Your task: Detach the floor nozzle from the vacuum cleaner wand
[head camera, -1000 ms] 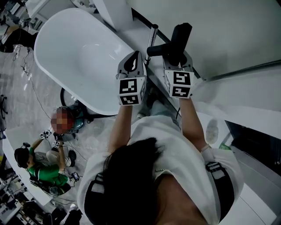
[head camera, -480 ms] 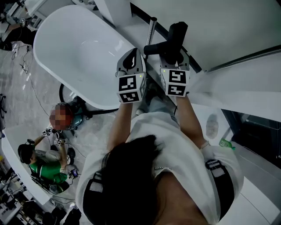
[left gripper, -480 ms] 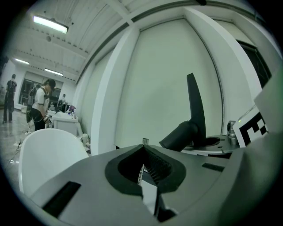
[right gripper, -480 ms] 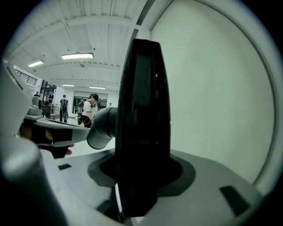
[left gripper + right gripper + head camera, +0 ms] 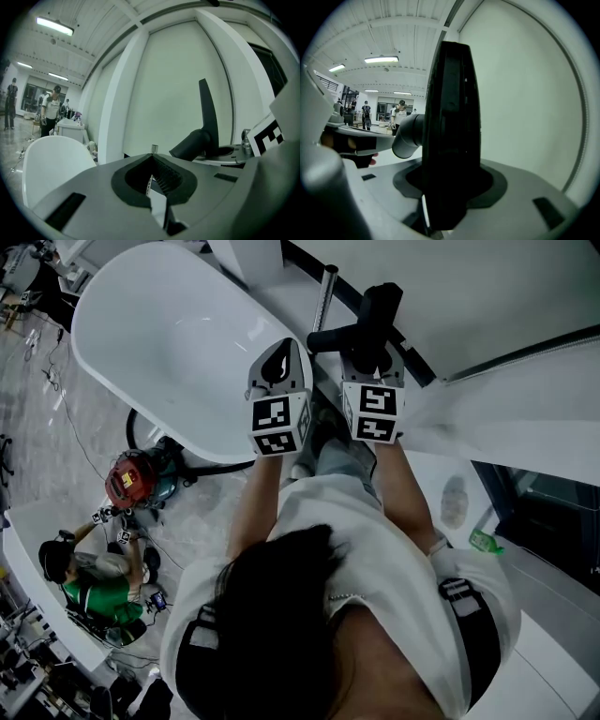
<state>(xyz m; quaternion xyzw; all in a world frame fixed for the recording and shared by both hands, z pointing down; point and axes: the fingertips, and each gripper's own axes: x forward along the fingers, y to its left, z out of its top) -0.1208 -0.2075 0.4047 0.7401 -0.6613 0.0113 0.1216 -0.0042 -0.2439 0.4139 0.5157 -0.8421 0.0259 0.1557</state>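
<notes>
Little changed over the last second: both grippers drifted slightly up-frame together, grips the same. Right gripper (image 5: 373, 357) fingers stand wide, clamped on the upright black floor nozzle (image 5: 380, 310), its elbow neck pointing towards the left gripper (image 5: 281, 357). Left fingers are fully closed on nothing. Metal wand (image 5: 328, 296) stands by the bathtub (image 5: 159, 334), apparently clear of the neck, so separation looks done; set-down probably remains

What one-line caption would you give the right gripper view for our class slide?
Right hand-held gripper grips the black floor nozzle, which stands upright between its jaws.
</notes>
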